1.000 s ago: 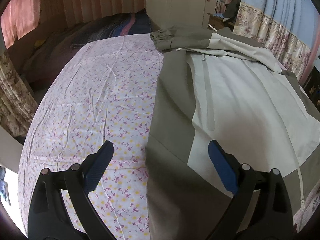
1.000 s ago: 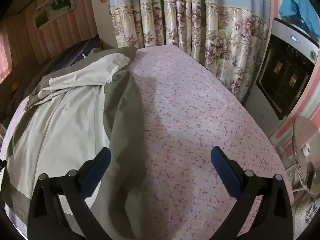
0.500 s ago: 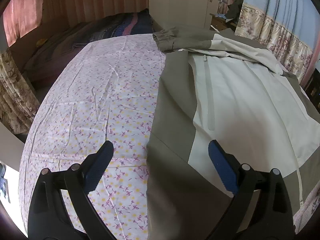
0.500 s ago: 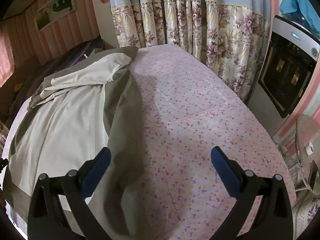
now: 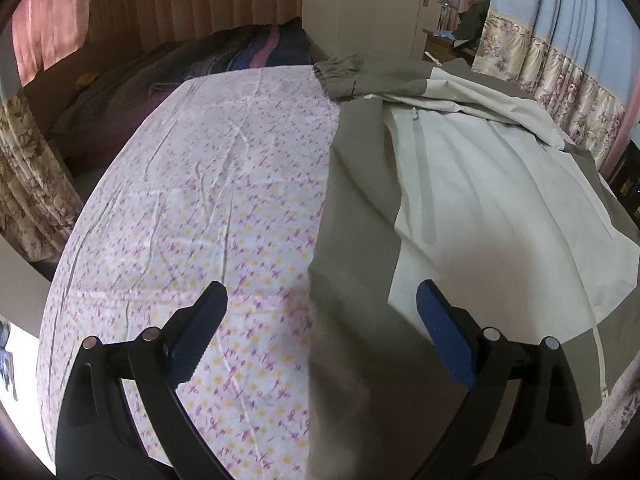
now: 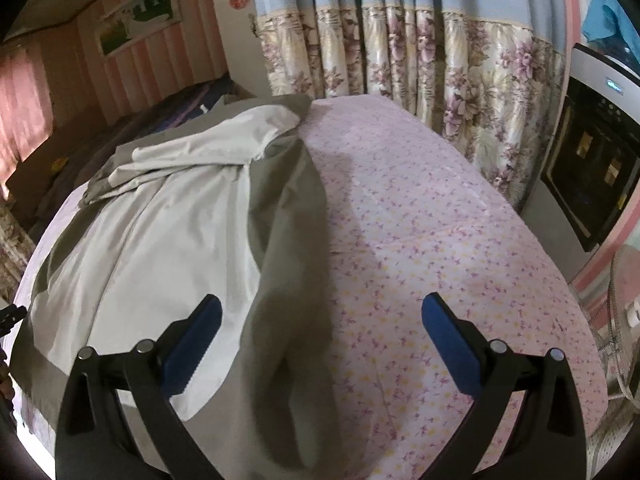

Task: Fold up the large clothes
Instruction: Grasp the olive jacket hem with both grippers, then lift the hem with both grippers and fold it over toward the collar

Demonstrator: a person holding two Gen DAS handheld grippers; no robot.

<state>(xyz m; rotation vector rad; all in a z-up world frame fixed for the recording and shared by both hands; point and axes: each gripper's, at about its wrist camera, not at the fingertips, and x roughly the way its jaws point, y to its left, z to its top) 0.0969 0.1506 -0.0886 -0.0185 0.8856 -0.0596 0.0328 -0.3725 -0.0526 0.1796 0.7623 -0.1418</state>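
A large olive and cream jacket (image 5: 460, 184) lies spread flat on a bed with a floral sheet (image 5: 200, 200). A sleeve is folded across its far end. My left gripper (image 5: 320, 320) is open and empty, hovering over the jacket's near left olive edge. In the right wrist view the jacket (image 6: 172, 232) covers the left half of the bed. My right gripper (image 6: 320, 332) is open and empty above the jacket's right olive edge, where a fold of cloth (image 6: 296, 300) bulges up.
Floral curtains (image 6: 420, 76) hang beyond the bed's far right side. A dark oven-like cabinet (image 6: 596, 160) and a fan (image 6: 624, 320) stand to the right. A dark striped blanket (image 5: 240, 56) lies past the sheet's far end. A white wardrobe (image 5: 372, 4) stands behind.
Both grippers have shifted slightly nearer the jacket's near edges, still open. The jacket has not moved.
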